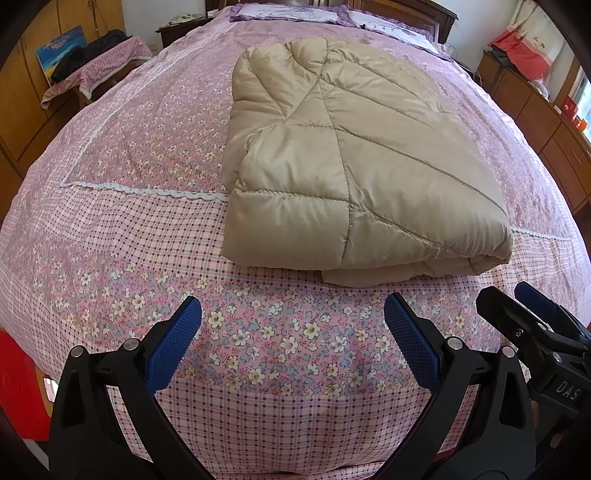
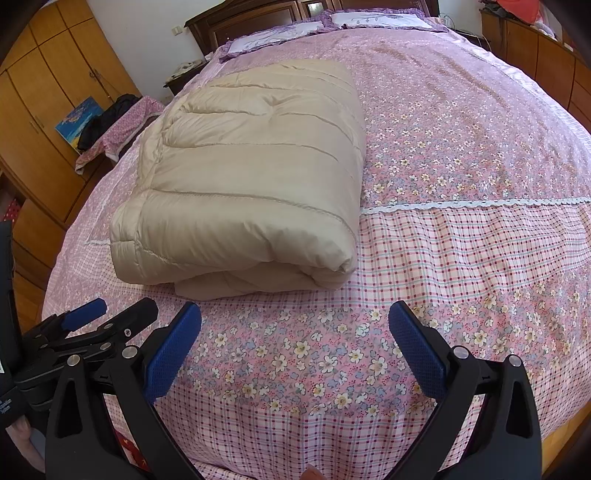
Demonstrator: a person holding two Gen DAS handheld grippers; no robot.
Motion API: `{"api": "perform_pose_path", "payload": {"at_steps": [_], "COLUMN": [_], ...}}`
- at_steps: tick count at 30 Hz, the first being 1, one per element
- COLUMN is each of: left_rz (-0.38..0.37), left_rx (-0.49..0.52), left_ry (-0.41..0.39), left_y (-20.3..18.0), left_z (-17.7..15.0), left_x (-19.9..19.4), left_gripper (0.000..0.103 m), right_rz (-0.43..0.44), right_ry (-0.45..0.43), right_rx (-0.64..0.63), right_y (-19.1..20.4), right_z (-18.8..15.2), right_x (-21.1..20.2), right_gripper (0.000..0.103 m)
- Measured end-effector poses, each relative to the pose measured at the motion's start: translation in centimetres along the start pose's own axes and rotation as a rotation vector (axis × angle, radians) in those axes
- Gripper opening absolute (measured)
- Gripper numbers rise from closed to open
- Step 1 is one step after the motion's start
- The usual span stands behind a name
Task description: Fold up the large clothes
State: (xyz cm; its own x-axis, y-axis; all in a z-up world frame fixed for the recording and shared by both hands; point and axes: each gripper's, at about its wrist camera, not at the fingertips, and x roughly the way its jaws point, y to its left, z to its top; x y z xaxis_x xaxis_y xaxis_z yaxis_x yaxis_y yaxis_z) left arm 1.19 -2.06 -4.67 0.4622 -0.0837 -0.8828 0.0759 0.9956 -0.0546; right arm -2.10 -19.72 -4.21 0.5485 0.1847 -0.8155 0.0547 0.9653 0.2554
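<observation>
A beige quilted padded garment (image 1: pixel 351 162) lies folded into a thick rectangle on the pink floral bed (image 1: pixel 147 229). In the right wrist view the same folded garment (image 2: pixel 243 184) sits left of centre. My left gripper (image 1: pixel 293 317) hovers open over the bedspread near the foot of the bed, short of the bundle's near edge, with nothing between its blue pads. My right gripper (image 2: pixel 295 321) is also open and empty, beside the left one. The right gripper (image 1: pixel 532 321) shows at the right edge of the left wrist view, and the left gripper (image 2: pixel 96 317) at the lower left of the right wrist view.
Pillows (image 1: pixel 295 13) lie at the wooden headboard (image 2: pixel 258 18). Wooden wardrobes (image 2: pixel 48 110) stand on the left, with a cloth-covered stand (image 1: pixel 99 62) holding dark clothing. A wooden dresser (image 1: pixel 546 122) lines the right wall. A red object (image 1: pixel 18 387) is at lower left.
</observation>
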Motion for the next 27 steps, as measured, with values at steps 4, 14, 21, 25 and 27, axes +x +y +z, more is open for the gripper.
{"api": "perform_pose_path", "payload": {"at_steps": [4,14,21,25,27], "left_rz": [-0.001,-0.004,-0.004,-0.006,-0.005], "left_rx": [-0.001,0.000,0.000,-0.001,-0.001], "left_ry": [0.004,0.009,0.010,0.010,0.010], "left_y": [0.01,0.01,-0.05,-0.06,-0.06], "left_z": [-0.10,-0.15,-0.19,-0.19,-0.18], "left_x": [0.09,0.19,0.18,0.18,0.18], "left_gripper": [0.099,0.099,0.099,0.099,0.099], "right_rz": [-0.001,0.001,0.001,0.000,0.001], "right_ry": [-0.001,0.000,0.001,0.000,0.002], "right_rx": [0.000,0.001,0.001,0.001,0.001], "right_y": [-0.01,-0.04,0.00,-0.02,-0.04], "right_z": [0.01,0.03,-0.01,0.03,0.05], "right_x": [0.01,-0.03,0.02,0.02,0.02], "right_gripper": [0.098,0.098,0.098,0.098,0.098]}}
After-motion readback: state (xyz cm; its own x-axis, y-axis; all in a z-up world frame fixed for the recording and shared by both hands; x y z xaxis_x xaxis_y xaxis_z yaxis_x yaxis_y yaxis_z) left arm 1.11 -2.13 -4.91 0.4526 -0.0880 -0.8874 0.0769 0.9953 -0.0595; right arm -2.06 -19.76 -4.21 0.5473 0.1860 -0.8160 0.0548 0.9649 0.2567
